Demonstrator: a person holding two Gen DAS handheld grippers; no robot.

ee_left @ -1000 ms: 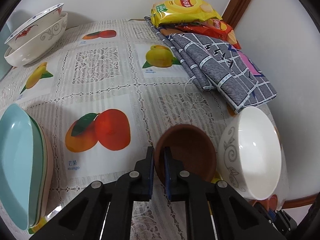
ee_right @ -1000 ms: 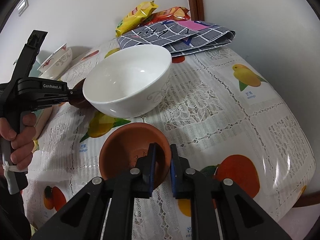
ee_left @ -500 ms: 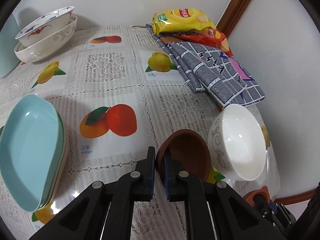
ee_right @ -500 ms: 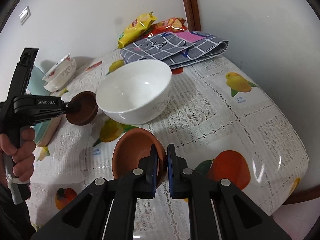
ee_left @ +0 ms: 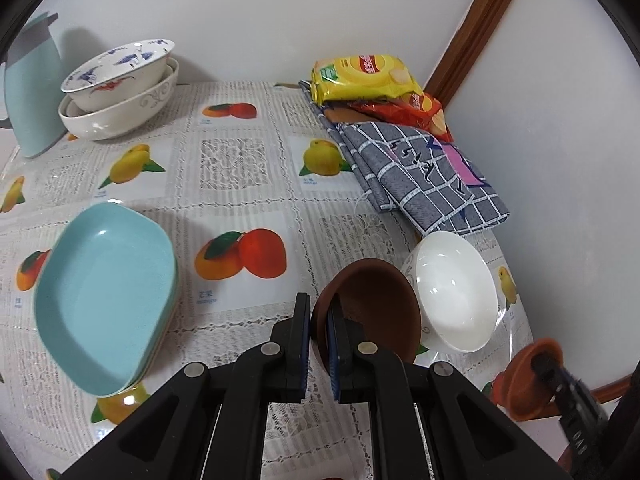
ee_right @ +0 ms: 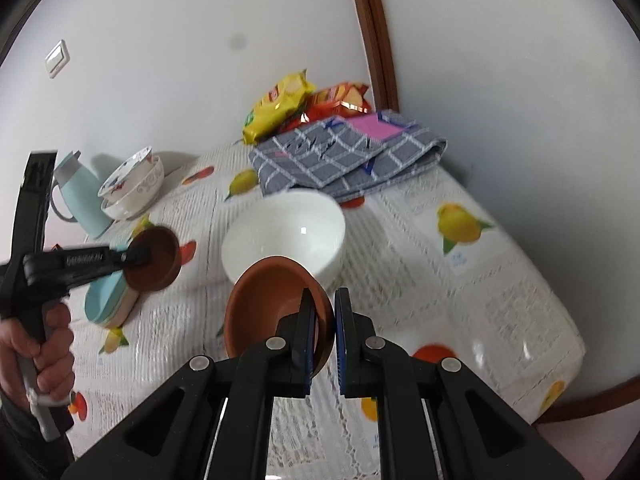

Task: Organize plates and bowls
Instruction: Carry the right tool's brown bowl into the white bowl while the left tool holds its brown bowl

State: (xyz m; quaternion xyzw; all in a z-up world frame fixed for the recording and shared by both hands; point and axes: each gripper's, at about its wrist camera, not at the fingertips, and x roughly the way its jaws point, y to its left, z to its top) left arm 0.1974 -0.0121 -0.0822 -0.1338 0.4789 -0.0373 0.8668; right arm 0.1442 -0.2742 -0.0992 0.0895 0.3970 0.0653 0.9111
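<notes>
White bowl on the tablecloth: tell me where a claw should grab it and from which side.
Grip the white bowl by its thin rim, one finger inside and one outside. It sits upright and open-topped. Come from above at the near edge; the checked cloth crowds its far side.

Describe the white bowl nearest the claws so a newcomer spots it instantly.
Find the folded grey checked cloth by the corner wall. Just in front of it, on the fruit-print tablecloth, sits the white bowl. Unlike the stacked patterned bowls at the back, it stands alone, plain white inside.
</notes>
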